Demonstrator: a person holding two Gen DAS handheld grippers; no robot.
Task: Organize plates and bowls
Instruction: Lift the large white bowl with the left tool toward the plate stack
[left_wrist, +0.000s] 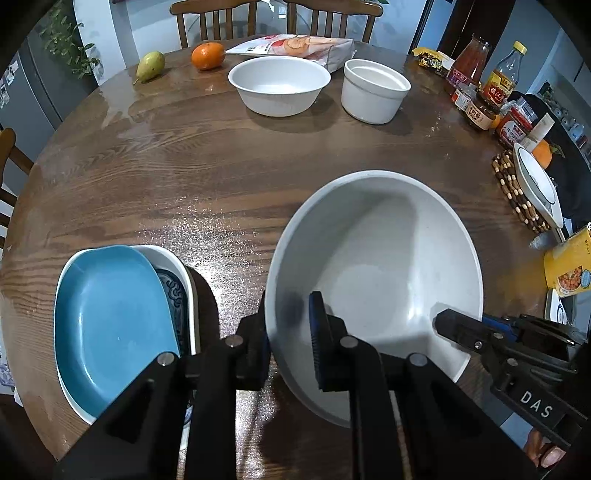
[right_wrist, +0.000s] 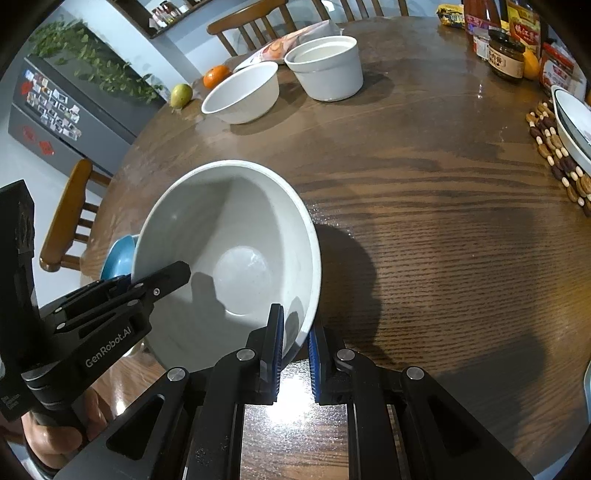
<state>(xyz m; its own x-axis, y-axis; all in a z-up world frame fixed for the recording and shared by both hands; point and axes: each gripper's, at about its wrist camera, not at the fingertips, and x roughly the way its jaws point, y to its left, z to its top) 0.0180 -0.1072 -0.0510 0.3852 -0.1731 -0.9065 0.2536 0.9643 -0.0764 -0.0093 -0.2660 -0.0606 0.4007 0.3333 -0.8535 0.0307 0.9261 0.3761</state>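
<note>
"DAS" on the right gripper (left_wrist: 458, 334), "GenRobot.AI" on the left gripper (right_wrist: 168, 280)

My round wooden table (left_wrist: 221, 166) is ringed by wooden chairs (right_wrist: 70, 218); a grey fridge (right_wrist: 55, 107) under trailing greenery (right_wrist: 92, 62) stands against pale walls.

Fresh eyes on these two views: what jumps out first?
The large white bowl at the near edge of the wooden table, gripped at its rim by both the left claw and the right claw. Left of it sits a blue plate stacked in a white dish; two smaller white bowls stand at the far side.
</note>
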